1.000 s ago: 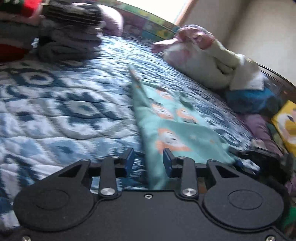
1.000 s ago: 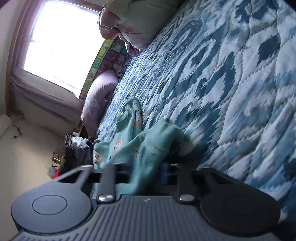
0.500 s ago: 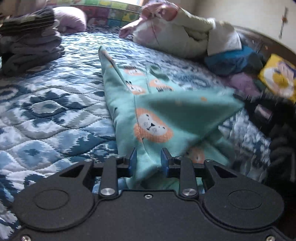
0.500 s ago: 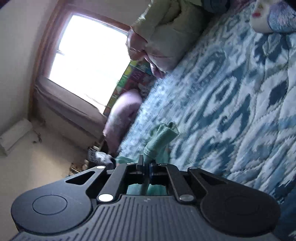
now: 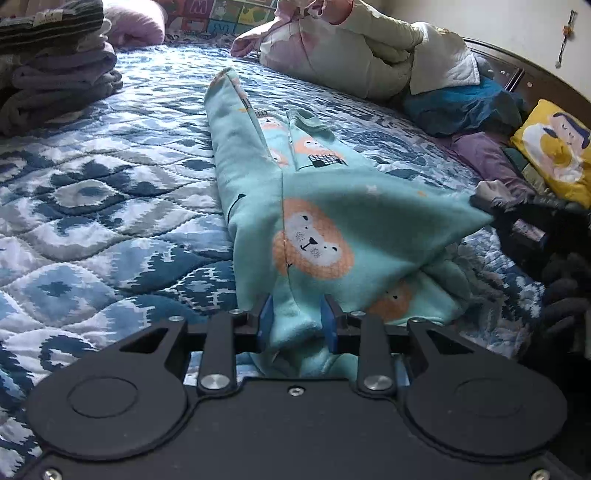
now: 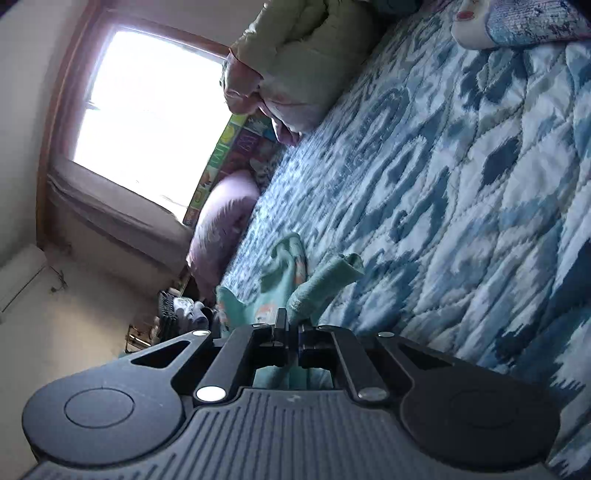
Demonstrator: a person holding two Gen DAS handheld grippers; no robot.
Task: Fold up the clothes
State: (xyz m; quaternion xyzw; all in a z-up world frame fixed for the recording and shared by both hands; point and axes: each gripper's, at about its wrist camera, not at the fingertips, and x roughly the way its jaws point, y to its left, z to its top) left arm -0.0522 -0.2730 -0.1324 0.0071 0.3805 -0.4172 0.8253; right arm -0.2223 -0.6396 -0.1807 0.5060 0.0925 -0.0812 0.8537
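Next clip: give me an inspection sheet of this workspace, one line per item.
Surface: bed with blue patterned quilt.
Job's things: teal lion-print garment, lying partly on the quilt, near end lifted; folded clothes stack at far left.
Clutter: bundled bedding, blue cloth, yellow cushion, pink pillow.
Grippers: left gripper has garment fabric between its fingers; right gripper shut on the garment's edge.
Cables: nothing seen.
Surroundings: bright window, dark headboard.

Left tool (image 5: 297,319): black body, blue pads, silver screws; right tool (image 6: 291,330) ribbed.
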